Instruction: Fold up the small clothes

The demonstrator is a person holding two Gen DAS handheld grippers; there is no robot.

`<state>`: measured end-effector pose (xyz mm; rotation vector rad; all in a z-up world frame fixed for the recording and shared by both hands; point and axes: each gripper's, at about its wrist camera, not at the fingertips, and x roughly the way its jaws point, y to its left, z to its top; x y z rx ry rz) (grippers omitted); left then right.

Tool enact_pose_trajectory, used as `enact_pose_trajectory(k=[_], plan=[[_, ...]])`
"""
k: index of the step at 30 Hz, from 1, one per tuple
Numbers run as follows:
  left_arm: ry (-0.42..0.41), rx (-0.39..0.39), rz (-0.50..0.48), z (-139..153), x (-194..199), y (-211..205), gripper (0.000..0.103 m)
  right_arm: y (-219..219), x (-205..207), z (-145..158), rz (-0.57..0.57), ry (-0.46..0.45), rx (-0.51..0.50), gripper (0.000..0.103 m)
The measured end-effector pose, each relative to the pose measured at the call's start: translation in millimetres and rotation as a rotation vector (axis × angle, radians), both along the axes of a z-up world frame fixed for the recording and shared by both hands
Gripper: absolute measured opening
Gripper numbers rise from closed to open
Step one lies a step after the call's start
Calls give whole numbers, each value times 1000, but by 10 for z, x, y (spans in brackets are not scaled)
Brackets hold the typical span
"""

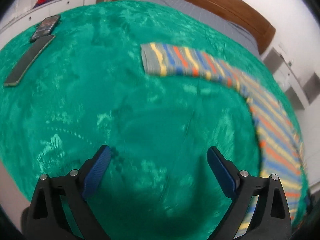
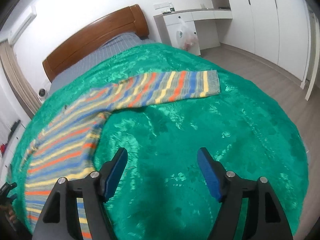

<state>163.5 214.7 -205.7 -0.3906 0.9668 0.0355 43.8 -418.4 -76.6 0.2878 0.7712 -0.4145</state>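
Note:
A small knitted sweater [image 1: 276,124] with orange, blue, yellow and grey stripes lies flat on the green plush blanket [image 1: 120,100]. In the left wrist view its body runs down the right side and one sleeve [image 1: 180,62] stretches left. My left gripper [image 1: 159,152] hovers open over bare blanket, left of the sweater, nothing between its blue pads. In the right wrist view the sweater [image 2: 66,140] lies at the left with a sleeve [image 2: 176,86] reaching right. My right gripper [image 2: 162,156] is open over bare blanket [image 2: 220,130], its left finger [image 2: 116,172] close beside the sweater's edge.
Two phones [image 1: 46,28] [image 1: 28,60] lie on the blanket's far left. A wooden headboard [image 2: 96,38] and grey sheet [image 2: 100,54] are beyond the blanket. A white desk [image 2: 190,18] with a plastic bag [image 2: 186,36], wardrobes and floor stand to the right. A person's hand [image 2: 8,214] shows at the lower left.

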Motion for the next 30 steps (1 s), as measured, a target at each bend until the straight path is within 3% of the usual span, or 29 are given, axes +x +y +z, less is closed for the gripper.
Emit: enact_pose_trajectory(k=[2,5,16,30], plan=[[-32,51,-33,-19,-43,-79,103,-10,20,-128,-14,38,-12,72],[-13,119,-49,-34,-27,-183,103,-56,34,-250,-31,54,37,78],[-12,201,-55,-102,-35,-288,103,122,123,-438,-13,69,-54,100],[-12,240,-56,-118,-58,-356,103,174,164,-501,0,89,-100,103]])
